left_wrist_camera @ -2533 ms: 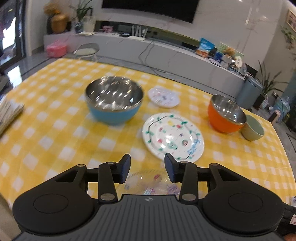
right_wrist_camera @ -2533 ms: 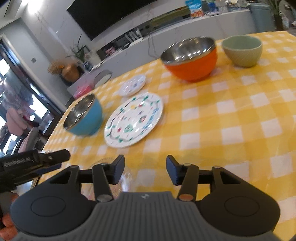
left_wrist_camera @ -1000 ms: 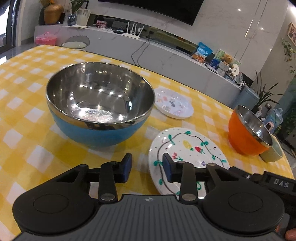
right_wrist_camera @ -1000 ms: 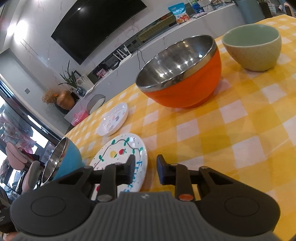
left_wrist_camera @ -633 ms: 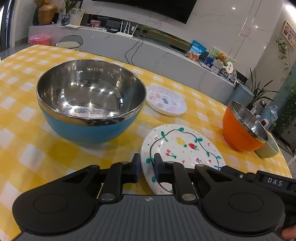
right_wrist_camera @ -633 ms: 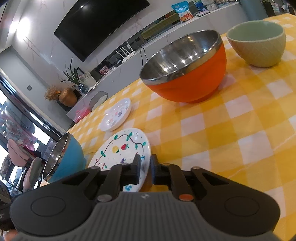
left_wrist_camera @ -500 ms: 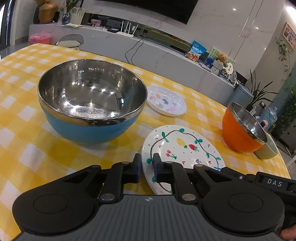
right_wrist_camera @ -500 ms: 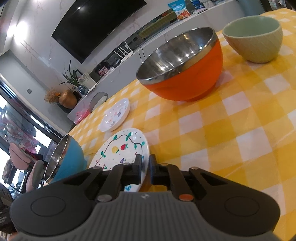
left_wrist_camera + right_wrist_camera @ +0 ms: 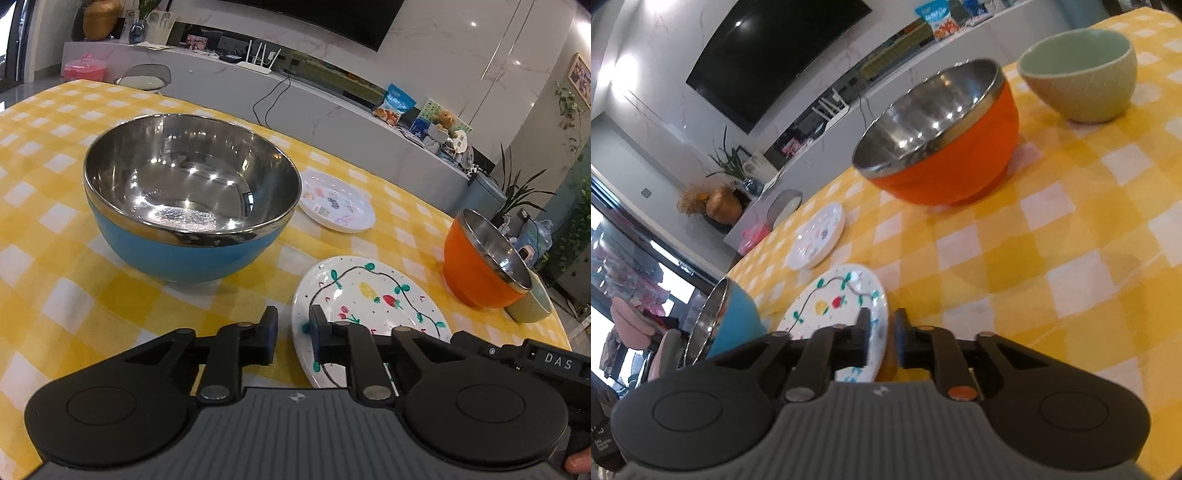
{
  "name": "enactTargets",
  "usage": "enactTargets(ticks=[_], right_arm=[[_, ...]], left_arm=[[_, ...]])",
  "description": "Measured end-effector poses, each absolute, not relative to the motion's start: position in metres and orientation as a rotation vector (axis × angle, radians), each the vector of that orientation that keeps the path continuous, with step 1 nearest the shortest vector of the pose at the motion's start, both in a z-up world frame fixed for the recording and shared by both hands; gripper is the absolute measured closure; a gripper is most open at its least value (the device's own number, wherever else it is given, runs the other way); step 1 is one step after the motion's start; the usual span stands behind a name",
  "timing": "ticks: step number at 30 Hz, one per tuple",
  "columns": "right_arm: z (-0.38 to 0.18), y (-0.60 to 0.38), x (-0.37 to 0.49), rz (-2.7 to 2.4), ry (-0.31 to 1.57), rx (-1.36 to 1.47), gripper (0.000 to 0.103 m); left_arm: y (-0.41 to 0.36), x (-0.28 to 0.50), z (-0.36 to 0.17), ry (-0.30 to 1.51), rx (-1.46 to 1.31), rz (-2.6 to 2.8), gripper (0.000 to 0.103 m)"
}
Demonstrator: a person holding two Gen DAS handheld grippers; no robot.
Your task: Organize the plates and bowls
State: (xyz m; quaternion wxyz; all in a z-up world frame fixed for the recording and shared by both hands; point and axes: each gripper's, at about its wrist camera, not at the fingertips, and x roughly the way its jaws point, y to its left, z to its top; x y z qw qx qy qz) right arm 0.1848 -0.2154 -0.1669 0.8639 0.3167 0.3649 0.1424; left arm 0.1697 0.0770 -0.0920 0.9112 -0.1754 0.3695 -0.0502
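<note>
White letters "DAS" show on the right gripper (image 9: pixel 881 334), which pinches the tilted rim of the white fruit-painted round plate (image 9: pixel 373 302) on the yellow checked tablecloth (image 9: pixel 92 295). The left gripper (image 9: pixel 293 334) stands parted, straddling the plate's opposite edge.

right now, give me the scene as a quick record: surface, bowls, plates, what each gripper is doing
surface: yellow checked cloth
bowls: blue bowl, orange bowl, green bowl; all upright, none nested
plates: large painted plate nearest, small plate behind it, not stacked
left gripper: slightly open, straddling the large painted plate's left rim, cloth visible in the gap
right gripper: closed narrowly on the same plate's rim
progress: nothing stacked yet
</note>
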Motion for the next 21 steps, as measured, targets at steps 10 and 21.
enactTargets(ticks=[10, 21], right_arm=[[-0.1751, -0.2145, 0.1864, 0.363, 0.752, 0.687, 0.086], [-0.1734, -0.2174, 0.1881, 0.346, 0.765, 0.725, 0.098]], left_arm=[[0.0751, 0.1695, -0.0941, 0.741, -0.341, -0.132, 0.087], [0.0770, 0.1654, -0.0842, 0.727, -0.357, -0.134, 0.091]])
